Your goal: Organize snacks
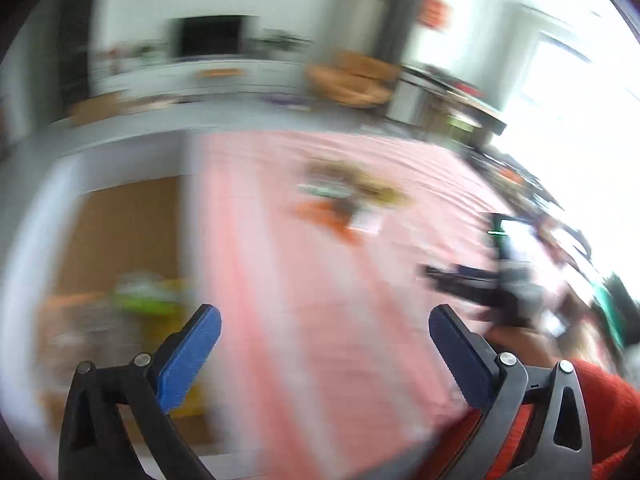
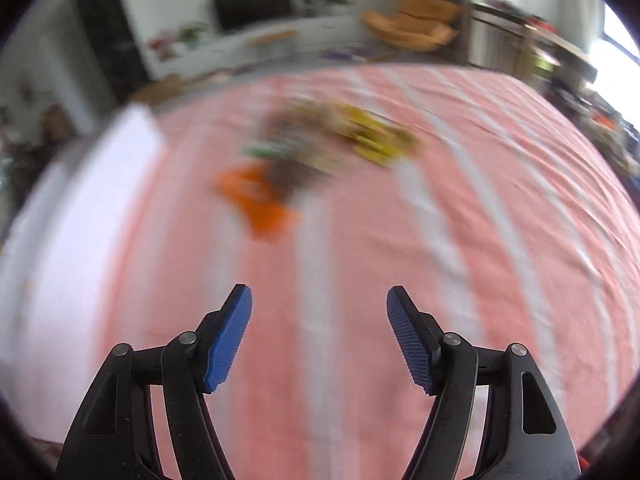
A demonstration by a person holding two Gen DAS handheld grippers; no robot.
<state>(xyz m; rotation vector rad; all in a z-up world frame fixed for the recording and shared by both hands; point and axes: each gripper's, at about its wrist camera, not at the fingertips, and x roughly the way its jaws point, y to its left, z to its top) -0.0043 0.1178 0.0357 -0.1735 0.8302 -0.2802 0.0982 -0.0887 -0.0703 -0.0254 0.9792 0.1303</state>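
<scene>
A blurred pile of snack packets (image 2: 320,140) lies on the pink striped cloth (image 2: 460,260), with an orange packet (image 2: 260,200) at its near left and yellow packets (image 2: 376,136) at its right. The pile also shows in the left wrist view (image 1: 348,196). My left gripper (image 1: 324,316) is open and empty above the cloth's near left part. My right gripper (image 2: 319,296) is open and empty, well short of the pile. The right gripper shows in the left wrist view (image 1: 472,280) at the right.
A brown cardboard box (image 1: 120,240) with a green packet (image 1: 144,296) and other blurred items stands left of the cloth. A white surface (image 2: 80,220) borders the cloth's left edge. An orange chair (image 2: 412,24), TV and shelves stand far behind.
</scene>
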